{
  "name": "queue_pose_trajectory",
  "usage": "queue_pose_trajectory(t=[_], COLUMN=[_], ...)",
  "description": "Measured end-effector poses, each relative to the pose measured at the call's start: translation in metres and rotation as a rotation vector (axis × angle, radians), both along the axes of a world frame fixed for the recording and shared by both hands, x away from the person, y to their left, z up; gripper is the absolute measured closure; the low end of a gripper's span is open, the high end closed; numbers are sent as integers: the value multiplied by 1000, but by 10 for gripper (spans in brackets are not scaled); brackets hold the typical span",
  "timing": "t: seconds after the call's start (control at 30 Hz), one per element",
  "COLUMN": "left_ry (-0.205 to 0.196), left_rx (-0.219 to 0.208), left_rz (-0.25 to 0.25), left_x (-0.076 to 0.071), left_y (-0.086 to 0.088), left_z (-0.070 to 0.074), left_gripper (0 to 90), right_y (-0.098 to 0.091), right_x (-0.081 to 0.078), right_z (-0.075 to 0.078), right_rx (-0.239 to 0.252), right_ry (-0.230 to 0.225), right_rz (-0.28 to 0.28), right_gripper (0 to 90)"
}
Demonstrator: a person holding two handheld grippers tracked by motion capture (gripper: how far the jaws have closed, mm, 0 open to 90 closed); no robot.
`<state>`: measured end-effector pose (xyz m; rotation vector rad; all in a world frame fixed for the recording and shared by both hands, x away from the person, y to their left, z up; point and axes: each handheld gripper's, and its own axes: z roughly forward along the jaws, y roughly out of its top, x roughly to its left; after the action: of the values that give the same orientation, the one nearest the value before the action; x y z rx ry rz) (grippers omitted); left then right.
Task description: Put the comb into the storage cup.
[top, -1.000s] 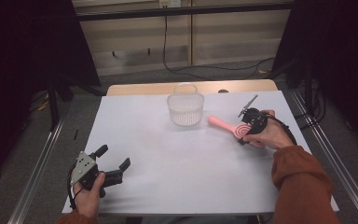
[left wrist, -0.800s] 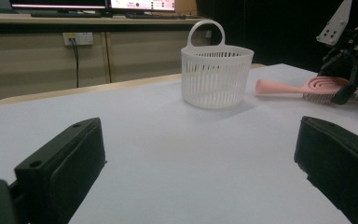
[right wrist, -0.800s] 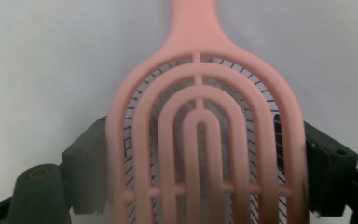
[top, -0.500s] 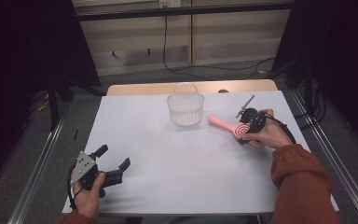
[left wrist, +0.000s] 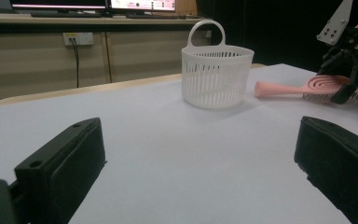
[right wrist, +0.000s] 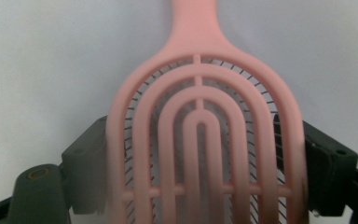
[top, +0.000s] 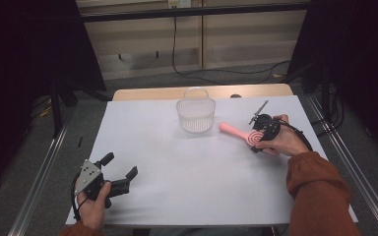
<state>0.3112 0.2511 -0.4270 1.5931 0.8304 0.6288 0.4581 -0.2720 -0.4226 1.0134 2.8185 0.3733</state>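
Right now the right gripper (top: pixel 259 139) is clamping its two black jaws against the edges of the pink hairbrush (right wrist: pixel 200 140), one pad on each side of the paddle head, wide apart simply because the head is wide. The brush is lying on the white table (top: pixel 187 172), bristles down, handle pointing toward the white basket (top: pixel 196 115) just beside it. Gripping across the head looks deliberate: it is leaving the slim handle free to lead the way into that basket. The right hand (top: pixel 283 142) is resting low on the table behind the gripper, wrist angled in from the right edge, orange sleeve (top: pixel 320 191) trailing back.

Over on the near left corner, the left gripper (top: pixel 119 169) is sitting with its jaws spread and nothing between them, aimed across the table at the basket. The left hand (top: pixel 94 204) is holding it level and low, seemingly just waiting.
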Motion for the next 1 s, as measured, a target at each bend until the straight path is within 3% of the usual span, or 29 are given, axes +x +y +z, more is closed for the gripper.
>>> queue_pose_trajectory(t=[0.27, 0.8, 1.0], left_ry=[-1, 0, 0], left_rx=[2, -2, 1], left_rz=[-1, 2, 1], left_x=[0, 0, 0], left_y=[0, 0, 0], left_z=[0, 0, 0], left_gripper=[19, 19, 19], right_y=[1, 5, 3], right_x=[-1, -3, -3], right_z=[3, 3, 3], right_rx=[-3, -41, -26], right_ry=[-27, -32, -36], right_rz=[-4, 9, 6], right_gripper=[109, 190, 193])
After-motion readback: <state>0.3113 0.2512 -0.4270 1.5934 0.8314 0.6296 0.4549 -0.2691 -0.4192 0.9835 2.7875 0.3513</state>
